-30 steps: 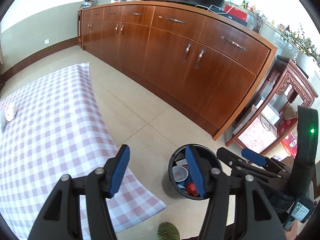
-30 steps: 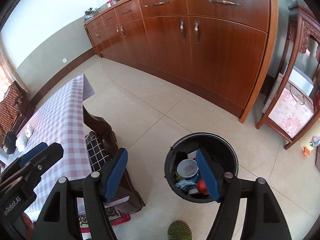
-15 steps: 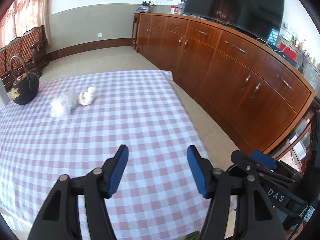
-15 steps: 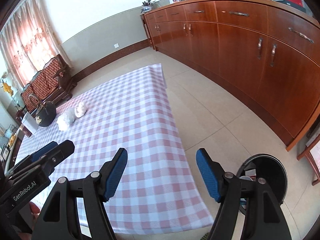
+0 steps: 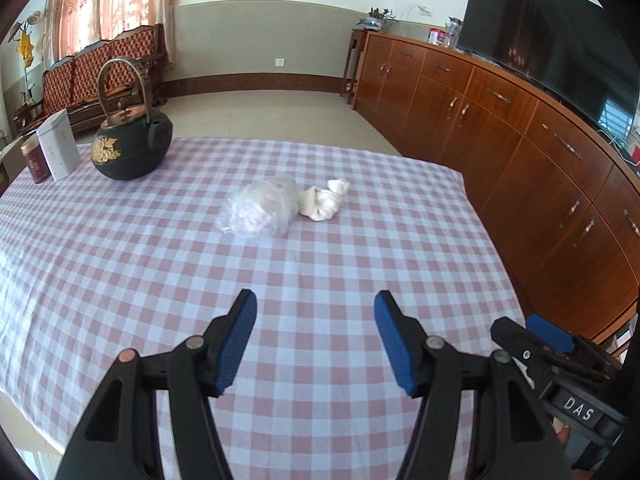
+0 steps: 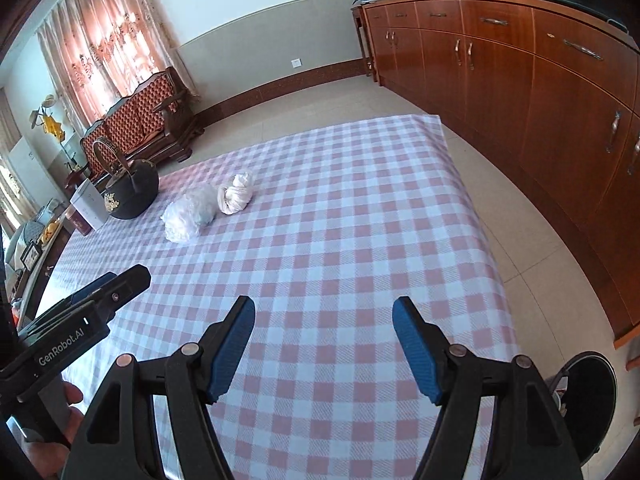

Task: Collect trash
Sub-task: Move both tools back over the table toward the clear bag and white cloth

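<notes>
A long wooden cabinet [image 5: 500,128] runs along the wall to the right, with a dark TV [image 5: 560,36] on top. A sofa [image 5: 100,72] stands by the curtained window at the far left. In front of both cameras lies the table [image 5: 120,264], covered in a pink-and-white checked cloth. At the table's lower right, on the floor, the rim of a black bin [image 6: 592,404] shows in the right wrist view.

On the far left part of the table sits a black kettle [image 5: 132,148] with a tall hoop handle, and beside it a white box [image 5: 58,150] and a dark red tin [image 5: 36,160].

The trash is two pieces near the middle of the far half of the table: a crumpled clear bag [image 5: 260,208] and a white wad [image 5: 324,200] of paper or cloth, touching or just beside each other, the wad on the right.

The left gripper [image 5: 314,338] hovers over the near part of the cloth, its blue pads wide apart with nothing between them. Both pieces lie well ahead of its fingertips, the bag slightly left of the gap's centre line, the wad about in line with it.

The right gripper [image 6: 324,346] is also spread wide and empty, over the near cloth. From its view the bag [image 6: 188,216] and wad [image 6: 236,194] lie far ahead and to the left of its fingers, beyond the left gripper's tip at the left edge.
</notes>
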`<state>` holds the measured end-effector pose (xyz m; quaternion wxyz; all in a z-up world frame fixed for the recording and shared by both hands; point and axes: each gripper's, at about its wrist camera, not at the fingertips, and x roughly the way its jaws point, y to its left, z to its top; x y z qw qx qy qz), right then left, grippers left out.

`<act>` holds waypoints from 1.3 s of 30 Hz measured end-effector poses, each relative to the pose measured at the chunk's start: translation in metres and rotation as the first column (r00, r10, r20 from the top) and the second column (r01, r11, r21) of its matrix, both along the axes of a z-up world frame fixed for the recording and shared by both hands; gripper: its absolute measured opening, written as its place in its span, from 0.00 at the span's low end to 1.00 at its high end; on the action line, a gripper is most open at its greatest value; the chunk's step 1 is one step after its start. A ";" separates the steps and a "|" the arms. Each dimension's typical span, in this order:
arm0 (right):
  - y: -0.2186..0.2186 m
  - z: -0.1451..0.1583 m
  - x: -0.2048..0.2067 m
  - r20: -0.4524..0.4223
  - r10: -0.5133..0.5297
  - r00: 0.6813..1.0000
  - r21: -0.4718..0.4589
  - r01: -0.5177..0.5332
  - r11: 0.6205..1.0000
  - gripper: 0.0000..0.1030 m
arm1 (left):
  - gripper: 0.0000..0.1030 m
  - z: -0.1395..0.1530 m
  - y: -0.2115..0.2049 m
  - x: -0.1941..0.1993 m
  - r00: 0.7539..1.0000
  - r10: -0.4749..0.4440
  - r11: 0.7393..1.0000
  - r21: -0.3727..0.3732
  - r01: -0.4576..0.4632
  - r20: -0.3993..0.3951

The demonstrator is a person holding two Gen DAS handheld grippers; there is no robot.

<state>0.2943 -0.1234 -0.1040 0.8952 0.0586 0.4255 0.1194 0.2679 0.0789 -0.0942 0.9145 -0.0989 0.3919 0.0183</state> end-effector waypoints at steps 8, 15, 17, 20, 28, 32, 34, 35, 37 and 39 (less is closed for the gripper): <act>0.042 -0.006 0.045 0.003 0.050 0.999 0.001 -0.050 0.999 0.71 | 0.61 -0.009 0.021 0.029 1.000 0.026 0.999 0.018 -0.026 -0.005; 0.066 -0.010 0.081 0.010 0.079 0.997 0.003 -0.079 0.997 0.71 | 0.61 -0.015 0.032 0.055 0.999 0.036 0.999 0.031 -0.036 -0.004; 0.071 -0.012 0.090 0.014 0.085 0.996 0.004 -0.085 0.996 0.71 | 0.61 -0.018 0.035 0.062 0.999 0.038 0.999 0.034 -0.037 -0.005; 0.076 -0.015 0.103 0.012 0.091 0.996 0.001 -0.091 0.996 0.71 | 0.61 -0.021 0.038 0.073 0.999 0.039 0.999 0.035 -0.039 -0.008; 0.083 -0.022 0.131 0.012 0.100 0.995 0.006 -0.100 0.995 0.71 | 0.61 -0.026 0.042 0.095 0.999 0.038 0.999 0.028 -0.038 -0.008; 0.088 -0.024 0.141 0.015 0.105 0.994 0.012 -0.105 0.994 0.71 | 0.61 -0.029 0.041 0.104 0.999 0.037 0.998 0.042 -0.037 -0.010; 0.091 -0.026 0.147 0.014 0.108 0.994 0.014 -0.108 0.994 0.71 | 0.61 -0.033 0.043 0.109 0.999 0.040 0.998 0.041 -0.039 -0.019; 0.093 -0.027 0.149 0.013 0.109 0.994 0.015 -0.110 0.994 0.71 | 0.61 -0.035 0.044 0.111 0.999 0.042 0.998 0.042 -0.041 -0.023; 0.097 -0.029 0.153 0.008 0.115 0.993 0.021 -0.115 0.993 0.71 | 0.61 -0.039 0.046 0.114 0.998 0.047 0.998 0.045 -0.045 -0.032; 0.101 -0.031 0.158 0.005 0.122 0.993 0.025 -0.122 0.992 0.71 | 0.61 -0.042 0.050 0.117 0.998 0.055 0.998 0.046 -0.053 -0.037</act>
